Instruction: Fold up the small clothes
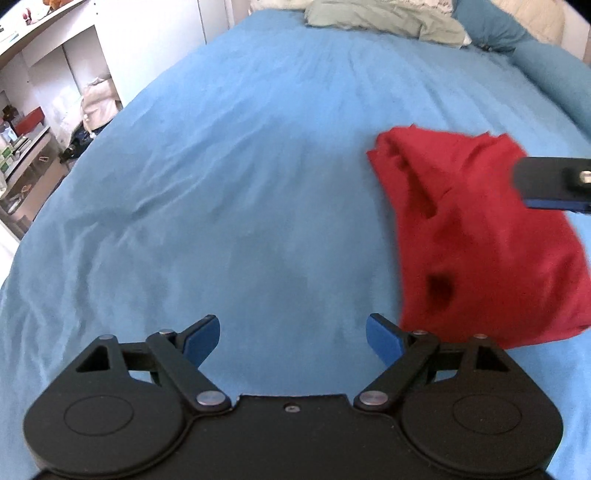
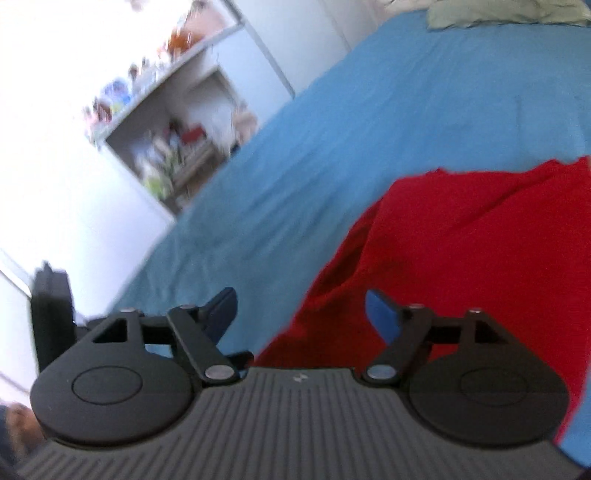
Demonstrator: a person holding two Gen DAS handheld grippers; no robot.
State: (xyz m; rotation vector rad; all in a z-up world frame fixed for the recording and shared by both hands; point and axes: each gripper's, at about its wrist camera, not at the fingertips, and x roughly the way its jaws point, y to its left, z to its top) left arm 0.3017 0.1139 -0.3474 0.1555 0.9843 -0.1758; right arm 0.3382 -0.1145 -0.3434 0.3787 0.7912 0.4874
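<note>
At nine o'clock in your left wrist view stands a white open shelving unit (image 1: 40,110) crowded with small items, beside the bed. The bed's blue wrinkled cover (image 1: 229,177) fills the middle of both views. Your left claw (image 1: 291,338) sits at six o'clock with its blue-padded fingers (image 1: 201,341) spread wide apart over bare cover, holding nothing. At three o'clock lies the crumpled red cloth garment (image 1: 476,240), bunched on the cover, its near edge just beside your left claw's right finger. At twelve o'clock a pale green rumpled pillow (image 1: 384,16) rests at the head of the bed.

In your right wrist view the picture is tilted and blurred. Your right claw (image 2: 299,317) is also spread apart and empty; the red garment (image 2: 480,251) lies just ahead of it, from four to three o'clock, under its right finger (image 2: 382,314). Whether that finger touches the cloth, you cannot tell.
</note>
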